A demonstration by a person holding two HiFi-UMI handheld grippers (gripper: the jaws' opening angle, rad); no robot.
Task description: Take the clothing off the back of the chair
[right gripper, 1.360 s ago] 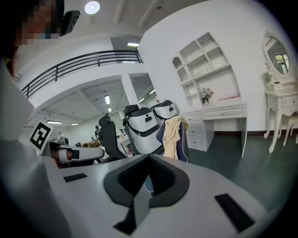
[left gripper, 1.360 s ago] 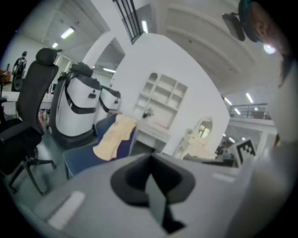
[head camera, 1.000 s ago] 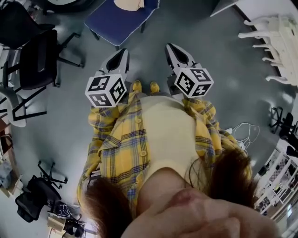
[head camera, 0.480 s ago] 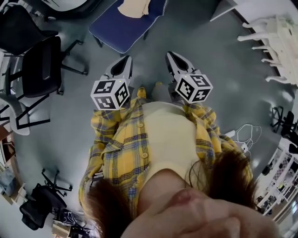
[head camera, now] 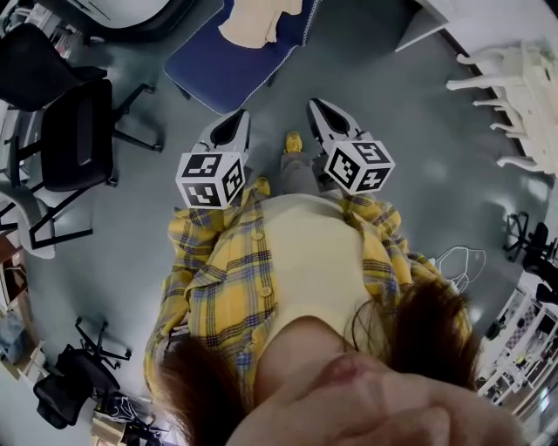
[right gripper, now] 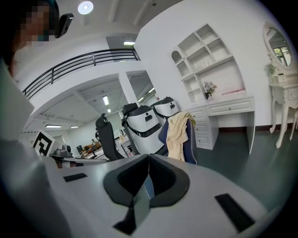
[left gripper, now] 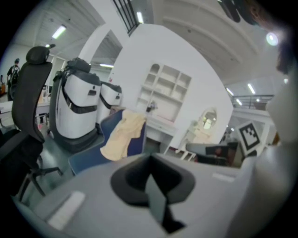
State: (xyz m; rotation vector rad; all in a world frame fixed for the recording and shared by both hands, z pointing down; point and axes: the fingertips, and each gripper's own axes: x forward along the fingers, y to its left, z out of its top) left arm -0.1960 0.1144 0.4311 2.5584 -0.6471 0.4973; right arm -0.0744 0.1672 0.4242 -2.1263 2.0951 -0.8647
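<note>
A cream garment (head camera: 253,22) hangs over the back of a blue chair (head camera: 228,68) at the top of the head view. My left gripper (head camera: 237,122) and right gripper (head camera: 317,108) point at the chair from a short way off, side by side above the floor. Both are shut with nothing between the jaws. In the left gripper view the garment (left gripper: 122,137) drapes over the blue chair (left gripper: 86,159) ahead and left of the shut left gripper (left gripper: 151,179). In the right gripper view the garment (right gripper: 179,132) hangs on the chair back (right gripper: 190,145), right of the right gripper (right gripper: 148,179).
Black office chairs (head camera: 74,131) stand at the left. White furniture (head camera: 514,70) is at the right, and a white desk with shelves (right gripper: 223,109) stands by the wall behind the chair. Two large white machines (left gripper: 77,107) stand just beyond the chair.
The person has stepped towards the chair. Both grippers have moved forward with it, and more of the chair and garment shows at the top of the head view.
</note>
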